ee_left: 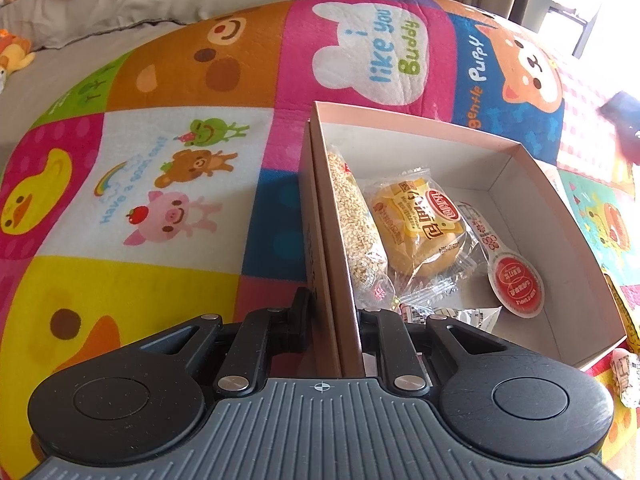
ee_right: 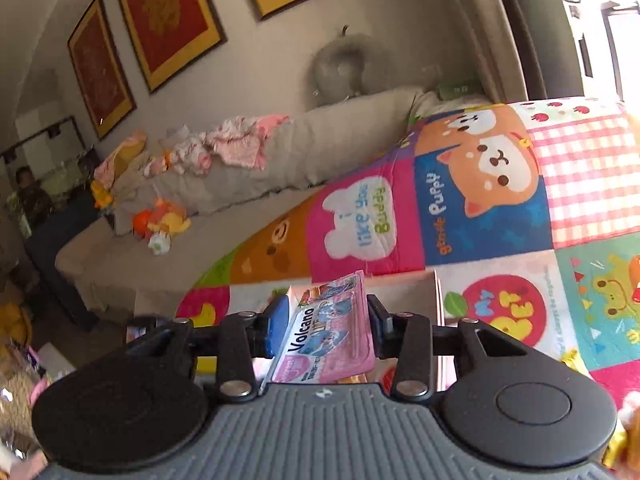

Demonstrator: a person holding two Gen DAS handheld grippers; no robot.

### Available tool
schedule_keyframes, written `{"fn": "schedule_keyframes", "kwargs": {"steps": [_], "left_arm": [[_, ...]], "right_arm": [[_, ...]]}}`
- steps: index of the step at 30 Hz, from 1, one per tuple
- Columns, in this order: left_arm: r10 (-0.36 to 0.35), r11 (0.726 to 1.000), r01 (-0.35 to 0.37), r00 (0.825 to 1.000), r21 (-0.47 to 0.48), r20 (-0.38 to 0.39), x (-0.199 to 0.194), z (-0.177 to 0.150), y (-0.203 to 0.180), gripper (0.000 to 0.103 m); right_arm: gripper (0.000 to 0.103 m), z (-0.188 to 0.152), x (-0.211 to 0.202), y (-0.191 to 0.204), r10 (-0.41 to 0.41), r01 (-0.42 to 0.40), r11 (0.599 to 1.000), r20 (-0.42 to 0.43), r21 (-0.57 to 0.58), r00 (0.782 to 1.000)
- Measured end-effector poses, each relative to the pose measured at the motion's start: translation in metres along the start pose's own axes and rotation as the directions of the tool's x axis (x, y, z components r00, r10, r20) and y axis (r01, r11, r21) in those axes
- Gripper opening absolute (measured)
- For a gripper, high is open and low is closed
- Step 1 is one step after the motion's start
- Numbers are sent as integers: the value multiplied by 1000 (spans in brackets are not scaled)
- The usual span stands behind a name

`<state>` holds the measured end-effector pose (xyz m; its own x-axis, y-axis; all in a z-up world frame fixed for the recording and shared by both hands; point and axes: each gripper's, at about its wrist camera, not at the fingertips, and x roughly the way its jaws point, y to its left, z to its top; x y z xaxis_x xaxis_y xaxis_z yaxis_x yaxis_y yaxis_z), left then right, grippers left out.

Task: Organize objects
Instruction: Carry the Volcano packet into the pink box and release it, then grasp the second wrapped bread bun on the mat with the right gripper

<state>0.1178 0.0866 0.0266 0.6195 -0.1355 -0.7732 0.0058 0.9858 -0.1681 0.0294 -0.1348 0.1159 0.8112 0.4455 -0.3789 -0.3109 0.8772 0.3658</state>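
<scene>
— Fingers on the left gripper [ee_left: 334,320] are nearly shut, pinching the near wall of the cardboard box [ee_left: 560,216], one finger outside it and one inside.

— And what's in the box?

— A long puffed-grain bar [ee_left: 356,216] lies along the left wall, a wrapped yellow bun [ee_left: 420,228] just beside it, then a white sachet with a red round end [ee_left: 512,280]. The box sits on a colourful cartoon play mat [ee_left: 160,184].

— The right gripper [ee_right: 320,322]?

— Its fingers stand partly apart with a pink "Volcano" packet [ee_right: 332,340] between them, tilted, held up above the mat. A grey sofa [ee_right: 224,184] with toys and clothes runs behind.
</scene>
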Motion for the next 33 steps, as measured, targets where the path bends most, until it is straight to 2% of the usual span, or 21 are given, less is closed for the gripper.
{"fn": "schedule_keyframes", "kwargs": {"steps": [4,5,7,11,13,16,19,21,28,31,33], "left_arm": [[-5,1000,5,1000,1,2,0,0,0,18],[-6,1000,6,1000,1,2,0,0,0,18],[-8,1000,8,1000,2,3,0,0,1,18],[-10,1000,10,1000,-2,4,0,-1,1,18],[-7,1000,7,1000,-2,4,0,0,0,18],[0,1000,0,1000,0,2,0,0,-1,17],[8,1000,-8,1000,-1,1,1,0,-3,17],[12,1000,-12,1000,-1,1,0,0,-4,17],[26,1000,-26,1000,8,-3,0,0,-6,16],[28,1000,-28,1000,12,-6,-1,0,-6,16],[30,999,-30,1000,15,-9,-1,0,-6,16]], "right_arm": [[48,3,14,4,-14,14,1000,6,-27,1000],[54,3,9,3,-32,33,998,19,-53,999],[59,2,-6,-1,-72,76,992,46,-101,996],[65,-2,-44,-34,-172,181,968,67,-174,983],[66,-6,-66,-55,-247,257,945,75,-201,966],[68,-15,-97,-85,-363,374,900,89,-226,927],[76,-26,-124,-119,-441,446,874,71,-191,895],[80,-36,-130,-138,-478,475,865,28,-162,878],[81,-81,-121,-190,-518,518,855,-103,-35,849],[80,-102,-112,-193,-480,488,873,-151,18,864],[80,-116,-106,-183,-451,456,890,-161,-9,878]]}}
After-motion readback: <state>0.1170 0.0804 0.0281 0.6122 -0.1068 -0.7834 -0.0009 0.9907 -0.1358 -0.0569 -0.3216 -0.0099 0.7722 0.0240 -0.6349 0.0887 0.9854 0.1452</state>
